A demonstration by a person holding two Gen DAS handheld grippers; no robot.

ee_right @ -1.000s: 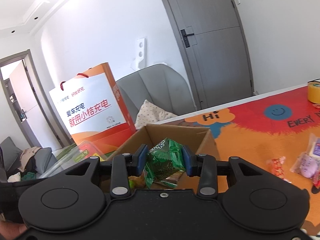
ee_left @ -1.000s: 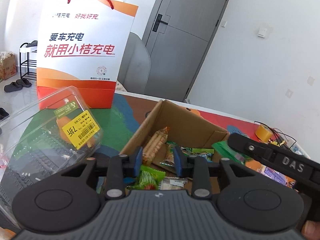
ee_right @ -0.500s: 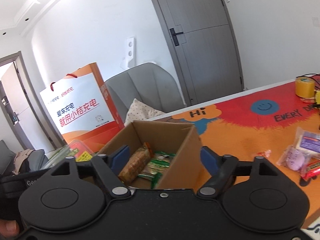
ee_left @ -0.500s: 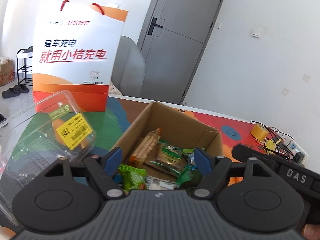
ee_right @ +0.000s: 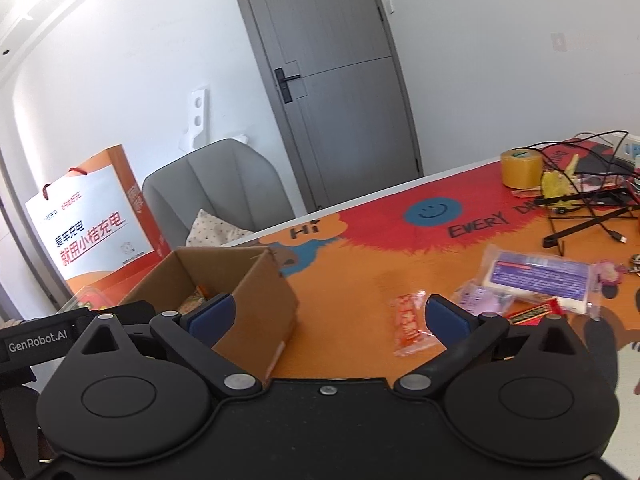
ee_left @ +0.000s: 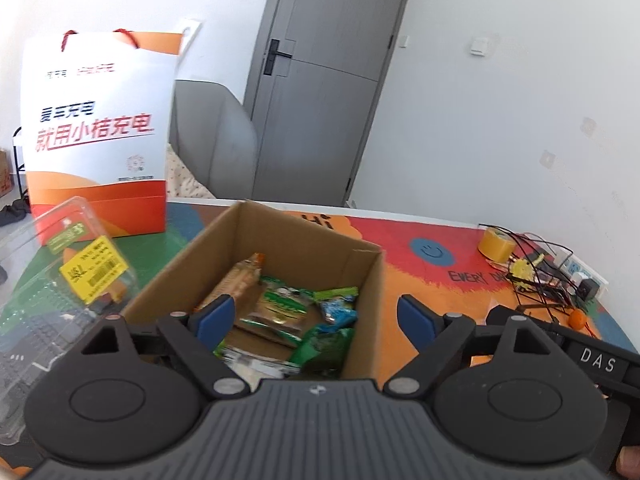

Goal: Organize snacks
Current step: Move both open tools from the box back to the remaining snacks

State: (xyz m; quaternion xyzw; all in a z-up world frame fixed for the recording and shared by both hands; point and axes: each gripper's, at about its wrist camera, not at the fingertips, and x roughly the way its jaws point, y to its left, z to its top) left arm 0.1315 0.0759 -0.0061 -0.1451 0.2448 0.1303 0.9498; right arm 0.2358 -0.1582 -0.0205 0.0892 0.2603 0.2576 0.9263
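The open cardboard box (ee_left: 280, 248) sits on the colourful table mat (ee_right: 360, 264) with a pile of snacks in it: a long tan-wrapped bar (ee_left: 234, 280) leaning along the left wall, a green-and-white packet (ee_left: 282, 304) in the middle, a small blue packet (ee_left: 338, 312) and a darker green packet (ee_left: 324, 346) at the near right corner. Left of the box there's a clear plastic clamshell (ee_left: 52, 280) with a yellow price sticker; what's inside is too blurry to call.

Only the left wrist view looks down into the box. The right wrist view catches just an orange sliver inside, but it shows the stuff still loose on the mat: a red-orange snack packet (ee_right: 408, 320), a pale purple packet (ee_right: 478, 300), a white bag with a purple label (ee_right: 538, 280) and a red bar (ee_right: 534, 312).

The left gripper (ee_left: 316, 318) has just been opening and now stands wide over the box, nothing between the pads. Same with the right gripper (ee_right: 330, 318): a second ago it pinched a green packet above the box, now it's spread wide and empty, facing the loose snacks instead.
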